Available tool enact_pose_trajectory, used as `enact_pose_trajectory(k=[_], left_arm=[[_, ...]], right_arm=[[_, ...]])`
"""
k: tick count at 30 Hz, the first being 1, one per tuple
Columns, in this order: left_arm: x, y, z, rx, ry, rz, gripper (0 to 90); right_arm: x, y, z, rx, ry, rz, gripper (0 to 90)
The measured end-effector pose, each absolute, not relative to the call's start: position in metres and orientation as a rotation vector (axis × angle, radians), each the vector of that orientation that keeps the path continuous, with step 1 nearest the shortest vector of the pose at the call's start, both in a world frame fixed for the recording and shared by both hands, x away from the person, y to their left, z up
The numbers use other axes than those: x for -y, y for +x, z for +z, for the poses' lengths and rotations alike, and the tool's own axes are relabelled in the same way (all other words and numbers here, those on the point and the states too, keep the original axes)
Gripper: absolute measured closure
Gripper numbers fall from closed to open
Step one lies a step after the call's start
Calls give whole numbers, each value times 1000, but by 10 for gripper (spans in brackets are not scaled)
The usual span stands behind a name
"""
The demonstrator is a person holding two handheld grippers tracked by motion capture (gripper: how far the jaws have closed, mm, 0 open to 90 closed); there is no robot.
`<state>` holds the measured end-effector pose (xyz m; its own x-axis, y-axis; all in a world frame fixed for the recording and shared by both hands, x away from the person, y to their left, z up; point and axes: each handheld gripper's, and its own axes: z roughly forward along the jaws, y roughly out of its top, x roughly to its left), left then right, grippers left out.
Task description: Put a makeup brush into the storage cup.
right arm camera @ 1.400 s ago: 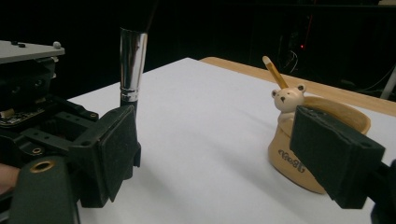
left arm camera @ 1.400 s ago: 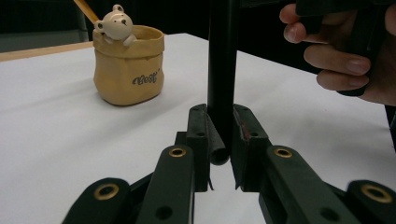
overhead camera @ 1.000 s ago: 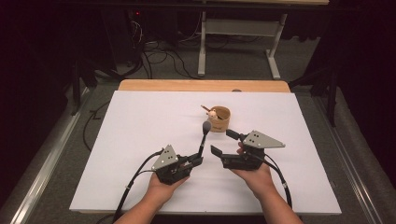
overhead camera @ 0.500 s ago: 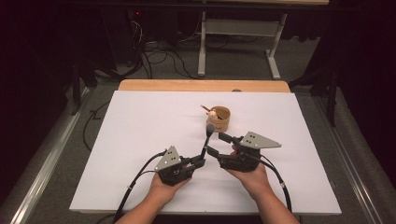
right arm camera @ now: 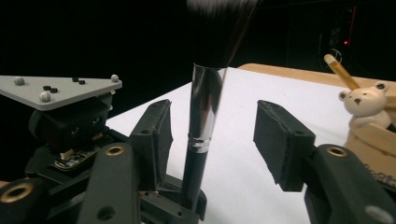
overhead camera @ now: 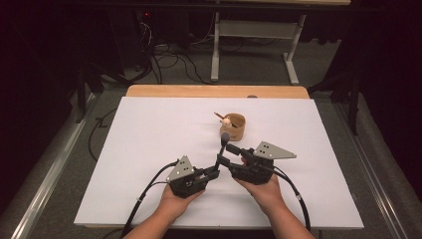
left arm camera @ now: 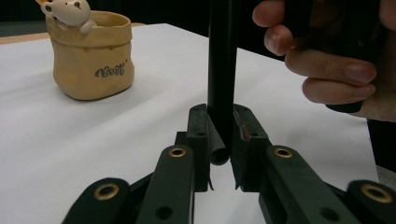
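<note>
Makeup brush (overhead camera: 222,147) upright near the middle of a white table (overhead camera: 149,149), held at the bottom of its black handle between the pads of the left gripper (overhead camera: 215,172). Left gripper clamped shut on that handle; in the left gripper view, handle (left arm camera: 222,70) rising straight up from between the two pads, its rounded end just below their grip. Right gripper (overhead camera: 230,149) just beside the left one, set around the brush higher up, at the shiny metal collar. Right jaws just now closing, yet parted, with a visible gap between brush and pad on the right side; on the left side, pad very close to the collar, contact not clear. In the right gripper view, brush (right arm camera: 205,112) standing between the two pads, nearer the left one, dark bristles fanning out at the top edge, left gripper (right arm camera: 173,205) low in the frame, gripping the handle's base. Both grippers held in a person's hands, forearms entering from the bottom of the high view, cables trailing back toward the near table edge. Beyond the grippers, well apart from them, small tan pouch-shaped holder (overhead camera: 233,126) with a bear figure at its rim and a slim stick poking out; same holder (left arm camera: 91,56) at upper left in the left gripper view, lettered "Best".
</note>
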<state>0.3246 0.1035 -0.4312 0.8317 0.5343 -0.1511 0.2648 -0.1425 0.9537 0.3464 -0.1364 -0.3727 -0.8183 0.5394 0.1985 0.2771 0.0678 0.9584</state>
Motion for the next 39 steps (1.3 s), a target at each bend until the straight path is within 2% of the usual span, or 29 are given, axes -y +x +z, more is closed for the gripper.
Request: enact_pose_trajectory(k=[11, 24, 39], left_arm=[[-103, 324, -431, -619, 1734, 254, 789], [-103, 324, -431, -615, 1737, 254, 790], [-103, 324, -431, -614, 1740, 261, 789]], right_arm=[[133, 344, -376, -2124, 826, 1843, 644], [131, 343, -377, -2116, 833, 1865, 755], [132, 344, -378, -2123, 840, 1886, 790]])
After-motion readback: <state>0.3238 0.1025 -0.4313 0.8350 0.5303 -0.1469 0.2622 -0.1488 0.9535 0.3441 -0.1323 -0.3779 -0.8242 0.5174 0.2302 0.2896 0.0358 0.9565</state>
